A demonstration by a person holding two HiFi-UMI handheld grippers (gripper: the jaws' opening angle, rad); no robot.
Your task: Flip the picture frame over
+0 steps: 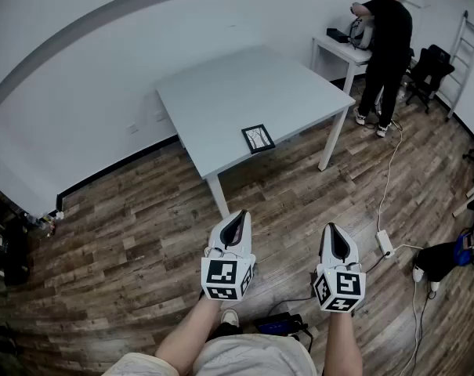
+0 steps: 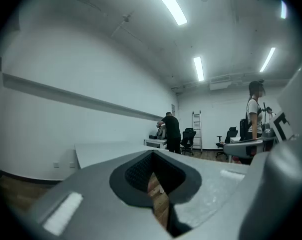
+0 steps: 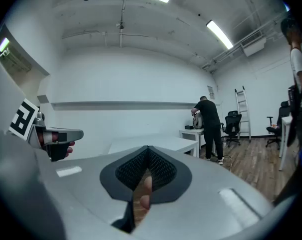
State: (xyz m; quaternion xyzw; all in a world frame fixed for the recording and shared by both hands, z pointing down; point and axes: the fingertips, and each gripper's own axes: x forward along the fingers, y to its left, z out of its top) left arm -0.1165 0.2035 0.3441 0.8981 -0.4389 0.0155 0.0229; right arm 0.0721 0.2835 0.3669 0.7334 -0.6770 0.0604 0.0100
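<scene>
A small dark picture frame [image 1: 258, 139] lies flat near the front edge of the light grey table [image 1: 221, 92], showing a pale picture with thin lines. Both grippers hang over the wooden floor, well short of the table and apart from the frame. My left gripper [image 1: 237, 219] points toward the table leg, its jaws together with nothing between them. My right gripper [image 1: 333, 233] is beside it, also shut and empty. The left gripper view shows closed jaws [image 2: 153, 171] and the tabletop [image 2: 106, 151] ahead. The right gripper view shows the same [image 3: 145, 169]. Neither gripper view shows the frame.
A person in black [image 1: 385, 45] stands at a white desk [image 1: 338, 52] behind the table, near a chair [image 1: 428, 69] and a ladder [image 1: 460, 53]. A power strip [image 1: 384, 241] and cables lie on the floor to the right. Another person [image 2: 254, 111] stands at my right.
</scene>
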